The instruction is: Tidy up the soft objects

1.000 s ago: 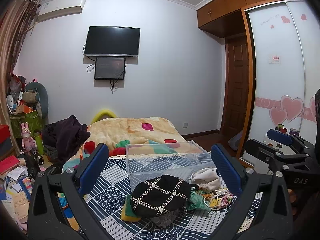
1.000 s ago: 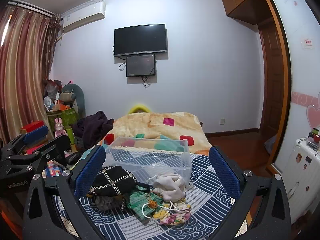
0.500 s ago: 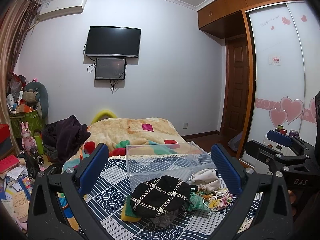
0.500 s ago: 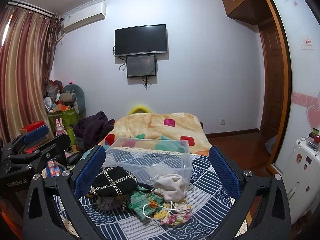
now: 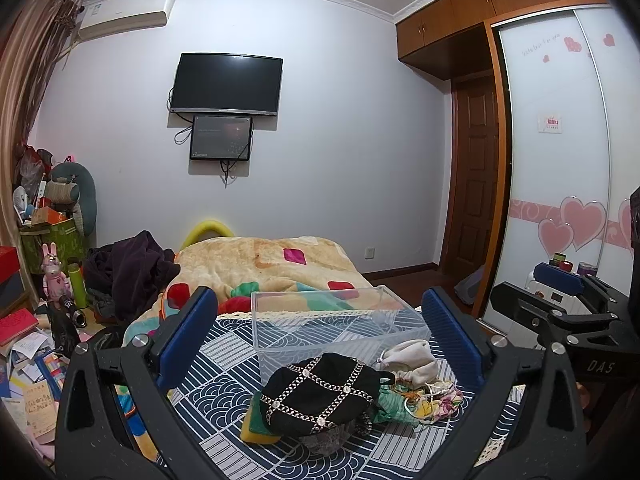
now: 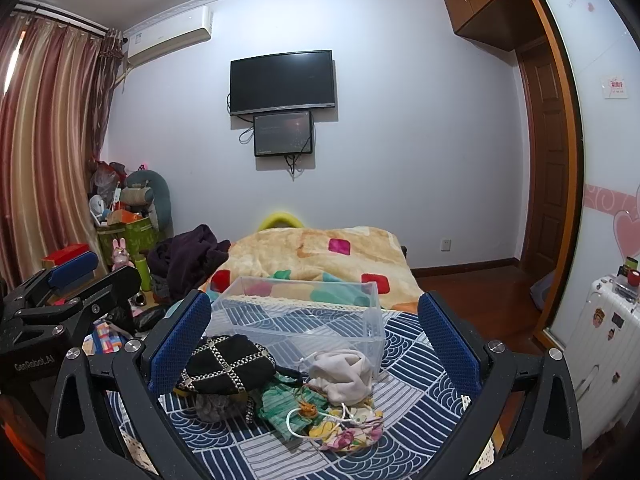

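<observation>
1. Both grippers hover low in frame, holding nothing: left gripper [image 5: 320, 344] and right gripper [image 6: 314, 344] each have their blue fingers [image 5: 188, 336] spread wide.
2. Lower center, on the patterned bedspread [image 6: 420, 376]: a black hat [image 5: 320, 392], white pouch [image 6: 344, 372], green cloth [image 6: 288, 404] and floral mask [image 6: 352, 428] (all bunched together).
3. Just behind the pile sits a clear bin [image 5: 332, 324].
4. Far back, top center: wall TV [image 5: 227, 83].

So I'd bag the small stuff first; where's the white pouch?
The white pouch lies on the bed, right of the black hat, against the clear bin's near wall.
</observation>
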`<state>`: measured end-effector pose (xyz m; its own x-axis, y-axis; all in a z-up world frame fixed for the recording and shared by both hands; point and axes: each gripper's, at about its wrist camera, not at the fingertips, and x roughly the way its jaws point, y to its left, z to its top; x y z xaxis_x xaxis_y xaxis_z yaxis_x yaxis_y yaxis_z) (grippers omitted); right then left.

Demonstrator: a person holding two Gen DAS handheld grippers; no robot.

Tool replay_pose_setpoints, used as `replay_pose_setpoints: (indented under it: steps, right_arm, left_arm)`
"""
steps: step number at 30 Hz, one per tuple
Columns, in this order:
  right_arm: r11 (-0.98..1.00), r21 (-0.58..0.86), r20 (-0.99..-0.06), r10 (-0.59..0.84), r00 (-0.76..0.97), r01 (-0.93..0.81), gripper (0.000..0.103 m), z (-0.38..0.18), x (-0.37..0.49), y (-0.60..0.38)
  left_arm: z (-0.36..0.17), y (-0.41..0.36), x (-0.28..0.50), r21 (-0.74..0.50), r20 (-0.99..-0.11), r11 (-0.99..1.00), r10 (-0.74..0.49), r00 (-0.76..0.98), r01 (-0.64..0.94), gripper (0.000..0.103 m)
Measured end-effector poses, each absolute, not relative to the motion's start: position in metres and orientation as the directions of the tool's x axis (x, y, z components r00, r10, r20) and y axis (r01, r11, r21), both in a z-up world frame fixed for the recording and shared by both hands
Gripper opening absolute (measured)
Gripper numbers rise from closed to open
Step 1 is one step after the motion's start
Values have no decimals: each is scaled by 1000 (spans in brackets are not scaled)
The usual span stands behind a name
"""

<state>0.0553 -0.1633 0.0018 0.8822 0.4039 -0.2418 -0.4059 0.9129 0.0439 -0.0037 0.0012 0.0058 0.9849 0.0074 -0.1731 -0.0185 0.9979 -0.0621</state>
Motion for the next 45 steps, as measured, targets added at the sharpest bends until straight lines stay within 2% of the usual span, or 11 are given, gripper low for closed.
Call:
replay_pose_setpoints:
  steps: [30,36,45]
  right_arm:
    - [914,46,-236,402,885,-404,103,8,53,-165]
    - [921,48,-284,385,878,-388,103,2,66,-167]
    - [922,101,-407,382,830,-374,102,-35,100,-172]
  left_arm:
    - [6,2,-3,-72,-175,997,3,985,-16,103]
    - [-9,4,14,-79,-253,997,-28,967,8,103]
    - [-59,8,62,-142,-451,990,-77,889,13,103]
